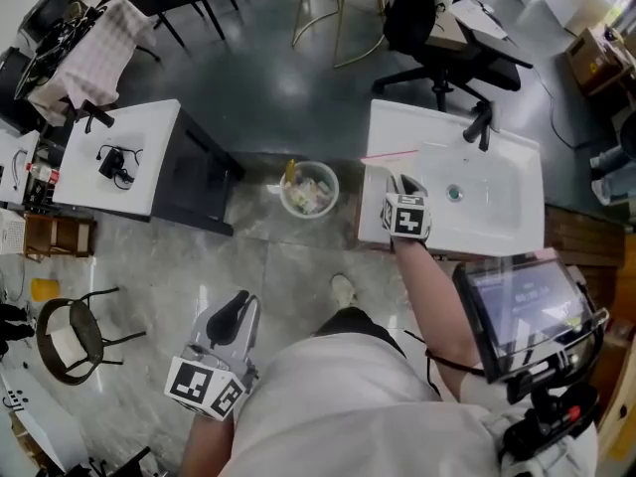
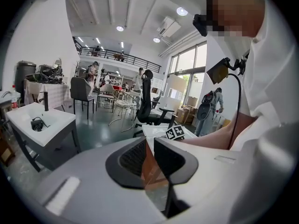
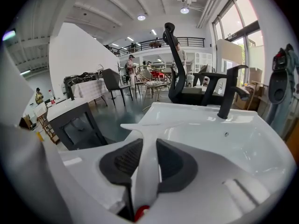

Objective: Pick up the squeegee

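Observation:
The squeegee (image 3: 148, 130) is white, with a T-shaped head and a thin pink blade edge (image 1: 390, 154). My right gripper (image 3: 145, 147) is shut on its handle, the head sticking out past the fingertips over the near left corner of the white sink (image 3: 219, 139). In the head view the right gripper (image 1: 402, 187) hovers over the sink's left rim (image 1: 383, 127). A black faucet (image 3: 229, 94) stands at the far side of the basin. My left gripper (image 1: 237, 318) hangs low at my left side above the floor, jaws together with nothing between them (image 2: 149, 146).
A round waste bin (image 1: 309, 189) stands on the floor left of the sink. A second white sink unit (image 1: 119, 157) is further left. A black office chair (image 1: 437, 28) is behind the sink, and a black stool (image 1: 75, 336) sits at lower left.

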`<state>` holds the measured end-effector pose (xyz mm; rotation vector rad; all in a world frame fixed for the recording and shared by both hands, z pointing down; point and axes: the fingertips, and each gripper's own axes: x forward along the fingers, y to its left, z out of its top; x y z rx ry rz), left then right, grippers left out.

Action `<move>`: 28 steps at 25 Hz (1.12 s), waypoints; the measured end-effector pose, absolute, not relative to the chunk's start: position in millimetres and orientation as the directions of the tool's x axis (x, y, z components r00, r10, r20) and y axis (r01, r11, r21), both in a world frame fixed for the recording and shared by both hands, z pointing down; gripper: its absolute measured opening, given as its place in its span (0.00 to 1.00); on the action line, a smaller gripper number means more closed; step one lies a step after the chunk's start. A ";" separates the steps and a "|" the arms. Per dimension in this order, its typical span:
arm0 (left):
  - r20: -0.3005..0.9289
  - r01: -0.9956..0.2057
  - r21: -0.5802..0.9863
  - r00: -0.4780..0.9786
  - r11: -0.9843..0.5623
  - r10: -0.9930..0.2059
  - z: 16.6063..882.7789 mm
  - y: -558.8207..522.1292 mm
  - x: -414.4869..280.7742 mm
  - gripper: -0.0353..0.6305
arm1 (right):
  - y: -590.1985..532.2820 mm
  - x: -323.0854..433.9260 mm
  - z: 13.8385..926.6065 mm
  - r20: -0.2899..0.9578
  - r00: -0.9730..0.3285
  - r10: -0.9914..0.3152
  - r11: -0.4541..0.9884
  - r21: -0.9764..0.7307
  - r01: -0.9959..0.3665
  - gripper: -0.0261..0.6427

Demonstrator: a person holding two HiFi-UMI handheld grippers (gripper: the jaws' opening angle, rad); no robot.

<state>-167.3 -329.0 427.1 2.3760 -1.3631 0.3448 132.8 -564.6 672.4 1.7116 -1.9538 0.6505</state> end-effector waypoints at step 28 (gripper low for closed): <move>0.298 -0.760 0.273 0.649 -0.589 -0.700 425.9 -196.2 -192.6 0.06 | -352.0 100.7 543.3 0.505 -0.170 -0.846 0.151 -0.079 -0.985 0.19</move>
